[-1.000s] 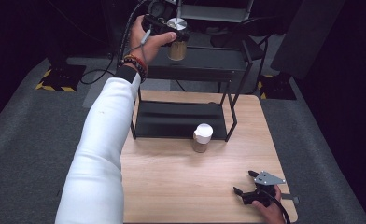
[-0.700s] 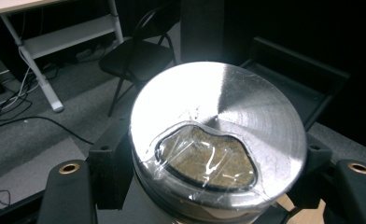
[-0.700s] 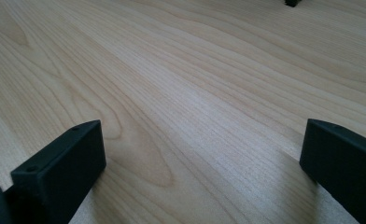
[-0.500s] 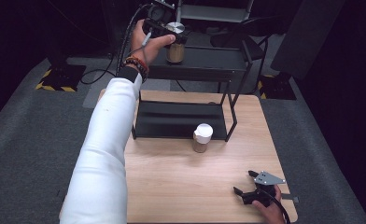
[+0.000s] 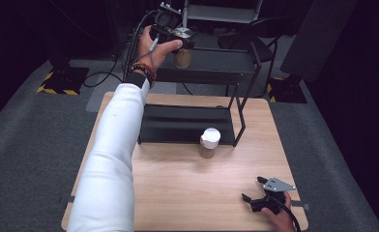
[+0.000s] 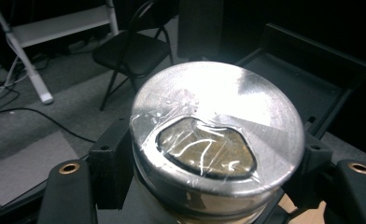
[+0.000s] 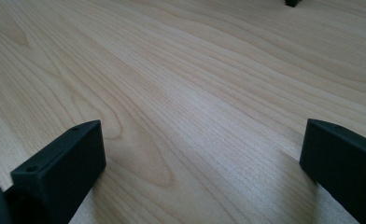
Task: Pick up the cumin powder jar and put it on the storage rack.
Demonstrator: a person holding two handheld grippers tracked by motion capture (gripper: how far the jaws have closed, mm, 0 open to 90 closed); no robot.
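A jar with a silver lid [image 6: 214, 126] and brownish contents sits between the jaws of my left gripper [image 6: 209, 165], whose pads press on its sides just under the lid. In the high view this jar [image 5: 182, 57] is at the top shelf of the black rack [image 5: 216, 65], under my left gripper [image 5: 180, 41]; whether it touches the shelf I cannot tell. A second jar with a white lid [image 5: 210, 141] stands on the table in front of the rack. My right gripper [image 5: 252, 188] rests low at the table's near right, open [image 7: 202, 158] over bare wood.
The rack's lower shelf [image 5: 182, 123] lies at the back of the wooden table [image 5: 178, 193]. Beyond the table are a black folding chair [image 6: 134, 51], a white stand [image 6: 27, 60] and cables [image 5: 100, 77] on the grey floor.
My left gripper has come down a little with the silver-lidded jar, closer to the top shelf. The right gripper has stayed where it was.
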